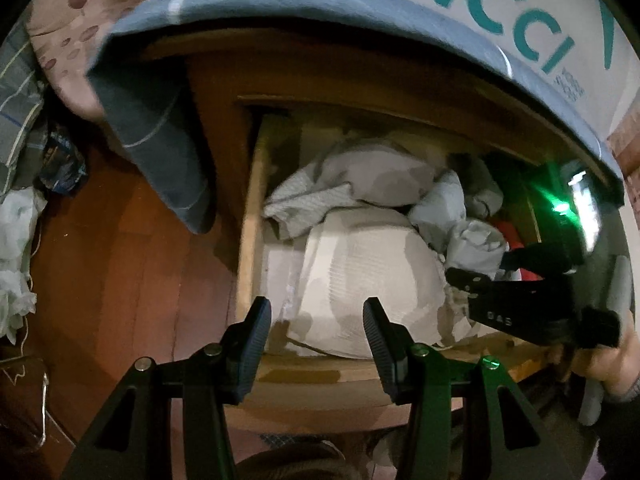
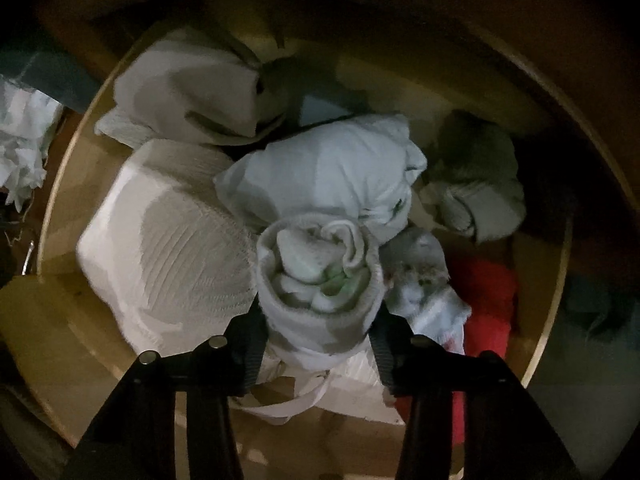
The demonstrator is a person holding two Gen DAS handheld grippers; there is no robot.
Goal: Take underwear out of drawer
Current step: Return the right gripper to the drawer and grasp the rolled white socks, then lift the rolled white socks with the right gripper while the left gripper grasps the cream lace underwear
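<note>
An open wooden drawer (image 1: pixel 248 216) under a bed holds several folded and rolled pale garments. My left gripper (image 1: pixel 316 320) is open and empty, above the drawer's front edge, over a big white folded piece (image 1: pixel 368 272). My right gripper (image 2: pixel 318 332) is shut on a rolled white underwear piece (image 2: pixel 316 276) and holds it over the drawer (image 2: pixel 60 208). In the left wrist view the right gripper (image 1: pixel 520 280) shows at the drawer's right side, its tips hidden among the clothes.
A blue blanket (image 1: pixel 160 140) hangs over the bed edge above the drawer. A red garment (image 2: pixel 488 304) and a grey roll (image 2: pixel 476 184) lie at the drawer's right. A reddish wooden floor (image 1: pixel 132 280) lies to the left, with white bags (image 1: pixel 16 248).
</note>
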